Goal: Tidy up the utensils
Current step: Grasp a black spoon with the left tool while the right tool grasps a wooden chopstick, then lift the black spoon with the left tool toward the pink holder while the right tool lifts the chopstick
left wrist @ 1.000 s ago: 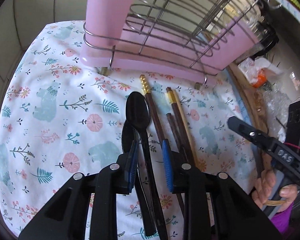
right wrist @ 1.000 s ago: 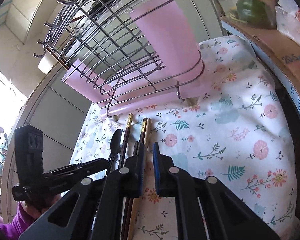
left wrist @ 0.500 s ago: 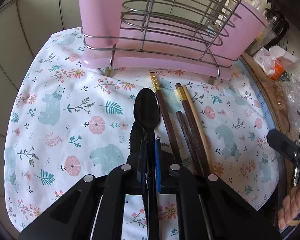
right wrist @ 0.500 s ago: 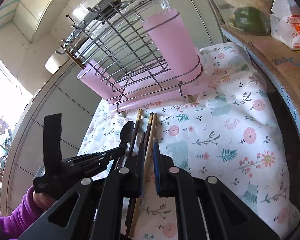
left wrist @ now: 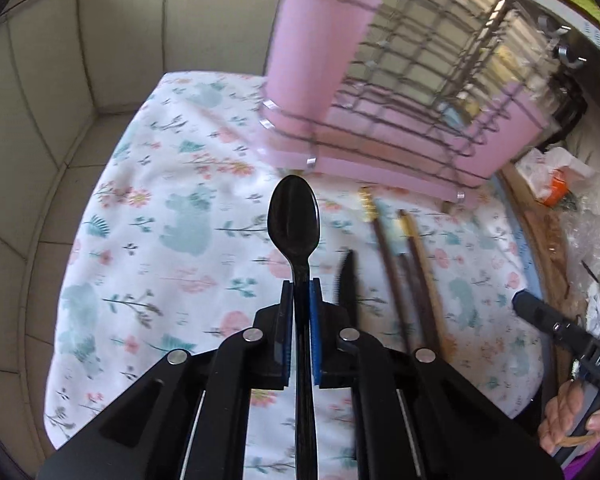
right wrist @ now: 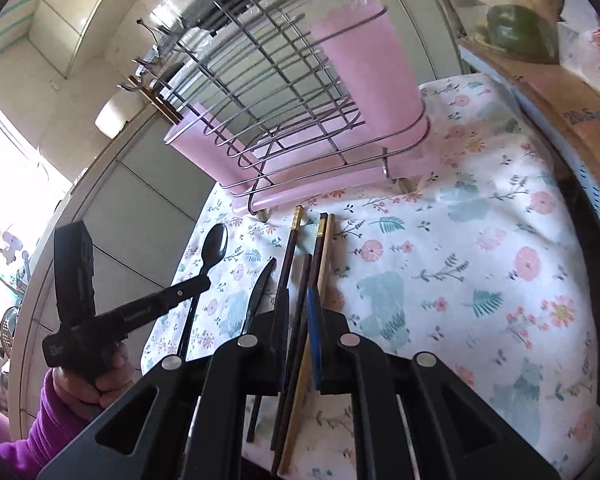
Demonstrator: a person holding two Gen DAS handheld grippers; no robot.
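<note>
1 black spoon (left wrist: 294, 216) is clamped by its handle in the left gripper (left wrist: 300, 312), lifted off the floral cloth (left wrist: 148, 240) toward the pink rack (left wrist: 384, 120) for stowing. Right gripper (right wrist: 298, 320), jaws narrow, straddles chopsticks (right wrist: 320, 248) below that rack; grip unclear.

Motion blurs the wire rack (left wrist: 420, 80) and floral cloth (left wrist: 160, 240).

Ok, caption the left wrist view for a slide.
Left gripper clamps black plastic spoon above floral cloth, pink wire-framed rack ahead.
</note>
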